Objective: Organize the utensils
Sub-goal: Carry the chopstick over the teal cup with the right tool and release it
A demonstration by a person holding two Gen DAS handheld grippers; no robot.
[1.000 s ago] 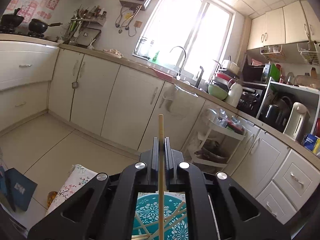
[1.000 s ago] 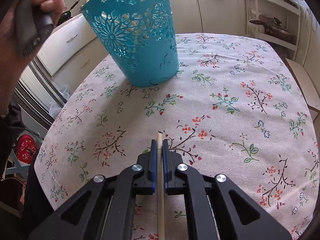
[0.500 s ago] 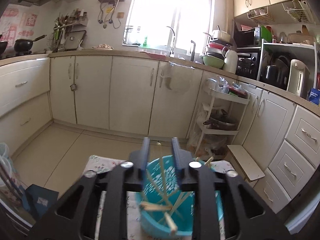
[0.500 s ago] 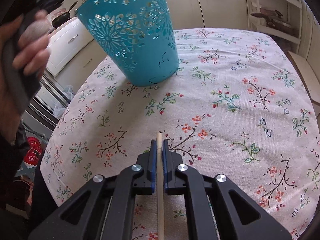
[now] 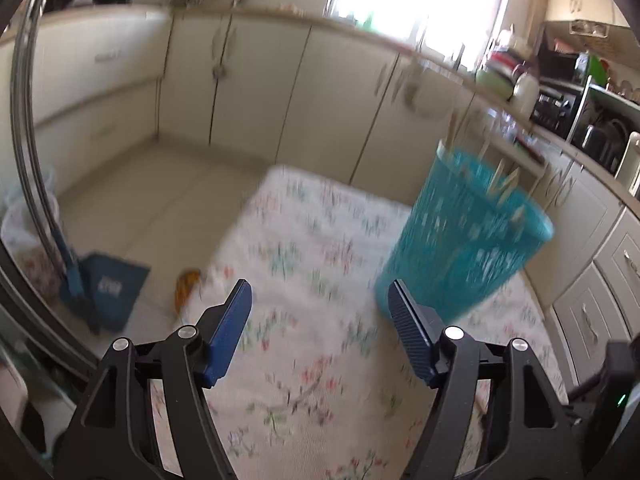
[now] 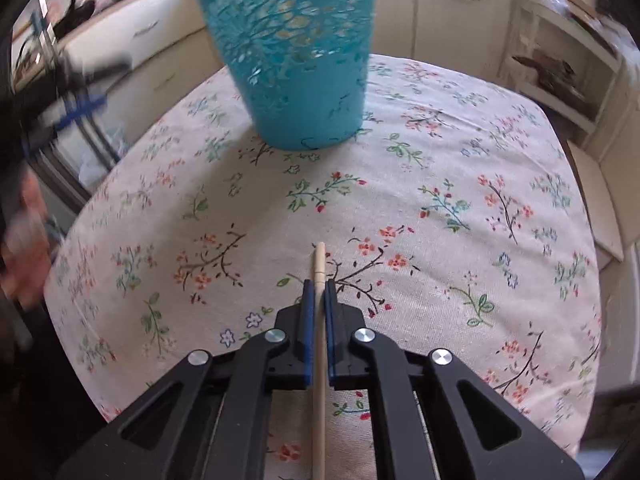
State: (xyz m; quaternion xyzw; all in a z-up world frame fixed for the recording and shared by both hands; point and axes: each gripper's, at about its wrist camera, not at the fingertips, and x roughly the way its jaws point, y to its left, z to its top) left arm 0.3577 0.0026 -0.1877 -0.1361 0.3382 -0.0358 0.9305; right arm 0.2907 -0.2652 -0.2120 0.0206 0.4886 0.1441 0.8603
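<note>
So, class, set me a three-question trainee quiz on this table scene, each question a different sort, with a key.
1. True or false: the right tool grips a chopstick.
2. What stands between the left tool's opening jaws? A) a chopstick B) nothing C) a spoon
3. Fill in: the other chopsticks stand in the teal ____.

Key: 1 true; 2 B; 3 basket.

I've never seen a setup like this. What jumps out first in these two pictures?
The bright turquoise basket stands out first, at the far side of the flowered tablecloth, with wooden sticks poking out of its top. Next, the right tongs are clamped on a single chopstick low over the cloth. The left tongs are opening, with nothing between them.
</note>
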